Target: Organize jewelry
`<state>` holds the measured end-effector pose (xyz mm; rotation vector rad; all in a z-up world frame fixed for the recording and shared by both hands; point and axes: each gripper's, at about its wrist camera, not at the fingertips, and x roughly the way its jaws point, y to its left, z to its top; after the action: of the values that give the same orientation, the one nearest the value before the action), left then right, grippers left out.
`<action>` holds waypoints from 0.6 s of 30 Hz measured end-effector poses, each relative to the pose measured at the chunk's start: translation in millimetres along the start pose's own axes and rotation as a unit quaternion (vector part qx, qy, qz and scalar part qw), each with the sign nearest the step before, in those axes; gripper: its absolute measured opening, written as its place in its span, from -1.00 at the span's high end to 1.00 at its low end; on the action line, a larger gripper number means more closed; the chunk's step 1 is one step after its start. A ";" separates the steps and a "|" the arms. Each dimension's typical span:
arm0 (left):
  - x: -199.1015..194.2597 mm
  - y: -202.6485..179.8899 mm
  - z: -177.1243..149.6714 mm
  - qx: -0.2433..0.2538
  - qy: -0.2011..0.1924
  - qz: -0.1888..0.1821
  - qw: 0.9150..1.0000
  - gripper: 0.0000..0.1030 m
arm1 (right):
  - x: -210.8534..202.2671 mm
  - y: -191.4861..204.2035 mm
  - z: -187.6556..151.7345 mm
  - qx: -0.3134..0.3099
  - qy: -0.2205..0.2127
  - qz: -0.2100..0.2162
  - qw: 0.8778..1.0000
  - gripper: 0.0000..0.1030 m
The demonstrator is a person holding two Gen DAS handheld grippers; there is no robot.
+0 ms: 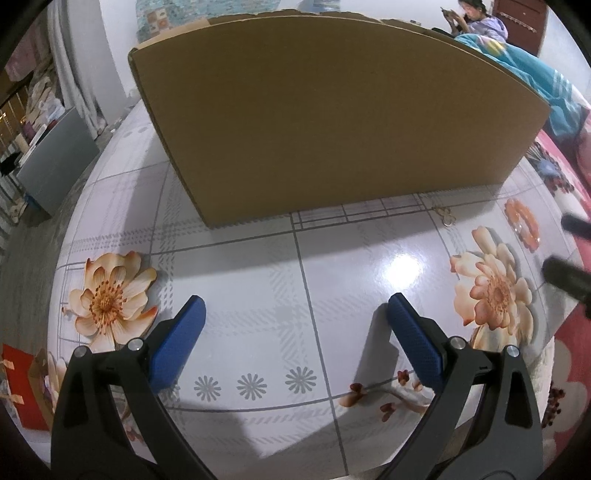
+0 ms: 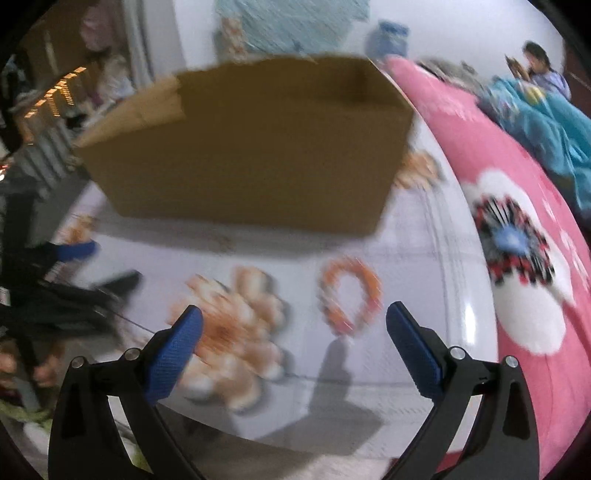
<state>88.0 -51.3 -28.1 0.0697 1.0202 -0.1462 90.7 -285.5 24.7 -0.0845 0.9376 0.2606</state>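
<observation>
The orange bracelet point(image 2: 349, 295) is laid flat on the glossy floral table point(image 1: 258, 280), in front of the right corner of the cardboard box point(image 1: 332, 122) and apart from it. A small gold-coloured trinket point(image 1: 446, 216) is seen on the table just in front of the box; its type cannot be told. The left gripper point(image 1: 295, 314) is held above bare table, jaws spread wide, nothing between them. The right gripper point(image 2: 294, 319) is held just short of the bracelet, jaws likewise spread wide and empty. The right wrist view is blurred by motion. A seated person point(image 1: 476, 18) is visible in the background.
</observation>
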 end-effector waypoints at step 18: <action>-0.9 3.7 -2.8 0.012 -0.006 -0.007 1.000 -0.84 | 65.1 51.0 35.8 -0.064 0.011 0.053 0.996 0.46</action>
<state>85.8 -47.2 -28.9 0.0834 1.0062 -0.1719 142.4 -217.7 -4.5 -0.1565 0.9476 0.4189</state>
